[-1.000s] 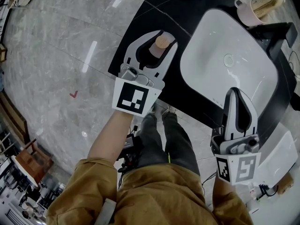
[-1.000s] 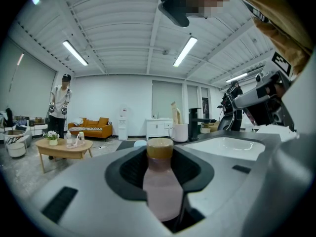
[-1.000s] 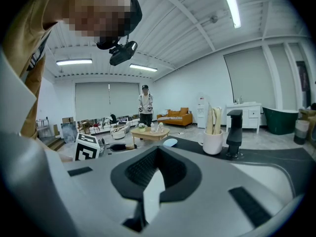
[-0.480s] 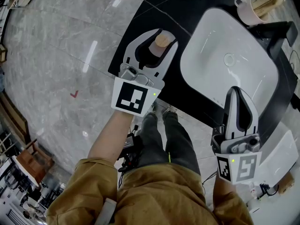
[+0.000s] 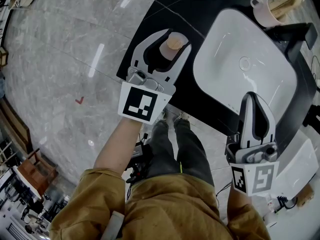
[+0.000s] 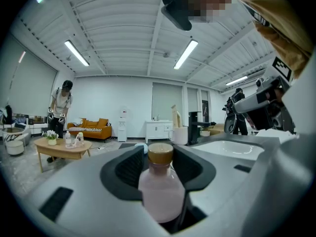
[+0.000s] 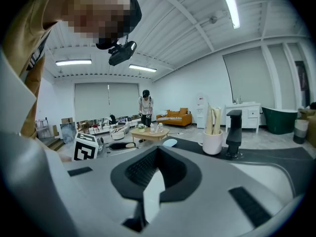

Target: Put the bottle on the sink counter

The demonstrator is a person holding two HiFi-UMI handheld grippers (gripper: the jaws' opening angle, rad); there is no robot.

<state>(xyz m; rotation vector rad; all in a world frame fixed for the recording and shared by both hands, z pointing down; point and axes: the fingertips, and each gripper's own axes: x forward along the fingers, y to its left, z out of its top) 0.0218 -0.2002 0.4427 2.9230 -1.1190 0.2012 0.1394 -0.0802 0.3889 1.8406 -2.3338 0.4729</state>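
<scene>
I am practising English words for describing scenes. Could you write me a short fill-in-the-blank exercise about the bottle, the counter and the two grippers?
1. The counter under the bottle is ___ in colour.
2. The bottle stands upright between the jaws of the ___ gripper.
3. The jaws of the right gripper are together and hold ___.

Missing words: black; left; nothing.

Note: the left gripper's jaws have just been opening, with the bottle between them.
</scene>
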